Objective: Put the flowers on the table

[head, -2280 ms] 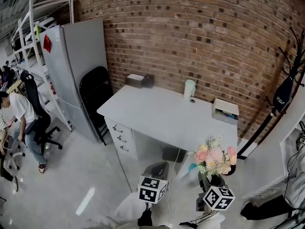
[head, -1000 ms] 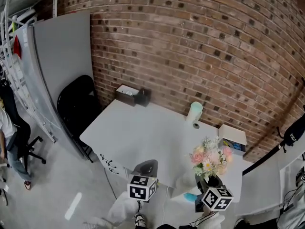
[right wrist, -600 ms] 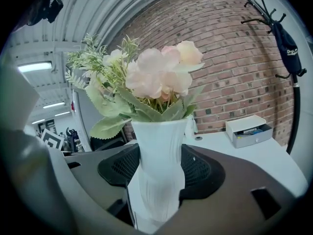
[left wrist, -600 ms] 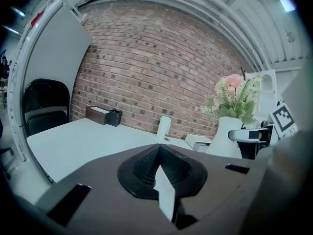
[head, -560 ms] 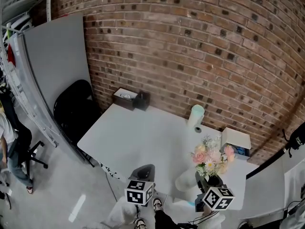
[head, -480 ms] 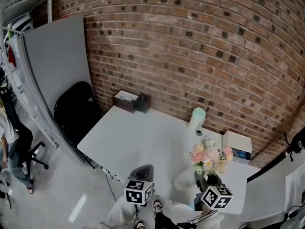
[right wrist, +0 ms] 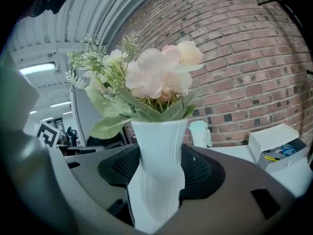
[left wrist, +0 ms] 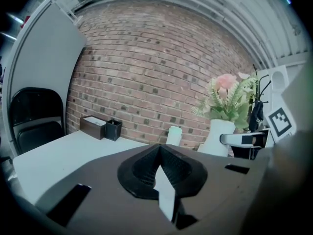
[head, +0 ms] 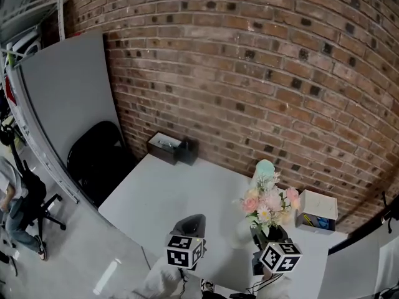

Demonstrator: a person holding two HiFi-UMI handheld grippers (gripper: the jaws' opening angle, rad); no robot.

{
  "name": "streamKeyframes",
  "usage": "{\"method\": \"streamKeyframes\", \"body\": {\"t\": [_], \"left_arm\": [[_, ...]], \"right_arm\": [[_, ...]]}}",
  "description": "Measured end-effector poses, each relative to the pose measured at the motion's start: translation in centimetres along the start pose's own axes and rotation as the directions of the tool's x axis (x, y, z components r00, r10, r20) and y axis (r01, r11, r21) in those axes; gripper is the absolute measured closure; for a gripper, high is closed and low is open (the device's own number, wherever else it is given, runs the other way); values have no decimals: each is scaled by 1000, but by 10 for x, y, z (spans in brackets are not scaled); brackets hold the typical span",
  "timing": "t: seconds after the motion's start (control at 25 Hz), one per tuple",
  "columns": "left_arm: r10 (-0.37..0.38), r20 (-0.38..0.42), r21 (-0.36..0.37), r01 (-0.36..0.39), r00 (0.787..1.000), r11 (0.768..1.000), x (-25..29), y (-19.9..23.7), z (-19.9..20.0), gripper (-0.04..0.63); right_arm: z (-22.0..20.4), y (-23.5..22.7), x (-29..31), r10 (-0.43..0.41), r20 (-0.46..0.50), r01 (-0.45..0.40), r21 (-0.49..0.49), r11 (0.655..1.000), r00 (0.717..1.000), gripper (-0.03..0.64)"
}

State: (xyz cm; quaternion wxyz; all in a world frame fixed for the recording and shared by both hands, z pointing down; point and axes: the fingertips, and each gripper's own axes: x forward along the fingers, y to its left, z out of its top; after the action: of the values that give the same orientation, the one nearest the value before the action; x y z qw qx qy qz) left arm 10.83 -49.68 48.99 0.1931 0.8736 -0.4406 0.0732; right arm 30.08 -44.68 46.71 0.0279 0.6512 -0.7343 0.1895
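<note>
mid-carry, with right gripper [head: 267,237] clamped on the white vase [right wrist: 159,163] of flowers [head: 268,199], above the table [head: 156,198] at its near right, left gripper [head: 190,225] closed on nothing; next, probably lower till base sits flat, then let go.

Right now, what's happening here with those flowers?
A person holds a gripper in each hand. The right gripper is clamped on a white vase of pink flowers, upright, over the near part of the white table by the brick wall. The left gripper is shut, holding nothing. The vase isn't released yet.
</note>
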Motion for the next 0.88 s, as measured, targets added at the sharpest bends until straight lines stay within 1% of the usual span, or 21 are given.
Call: {"method": "streamKeyframes", "body": {"t": [0.2, 0.32, 0.48, 0.72, 0.88], "left_arm": [[19, -14, -9, -19, 1000, 1000, 28, 13, 9, 587], [23, -37, -12, -24, 999, 1000, 45, 17, 6, 586], [25, -64, -32, -27, 998, 999, 66, 20, 1, 588], [28, -114, -32, -32, 993, 999, 101, 27, -9, 586], [24, -131, -32, -28, 991, 999, 128, 30, -16, 586]], "right_arm": [[12, -9, 39, 23, -23, -24, -18, 1000, 999, 348], [16, -15, 62, 36, -35, -37, -26, 999, 999, 348], [19, -24, 93, 57, -50, -59, -34, 998, 997, 348], [23, -40, 140, 78, -57, -81, -46, 996, 995, 348], [23, -49, 172, 88, -58, -90, -51, 995, 994, 348]]}}
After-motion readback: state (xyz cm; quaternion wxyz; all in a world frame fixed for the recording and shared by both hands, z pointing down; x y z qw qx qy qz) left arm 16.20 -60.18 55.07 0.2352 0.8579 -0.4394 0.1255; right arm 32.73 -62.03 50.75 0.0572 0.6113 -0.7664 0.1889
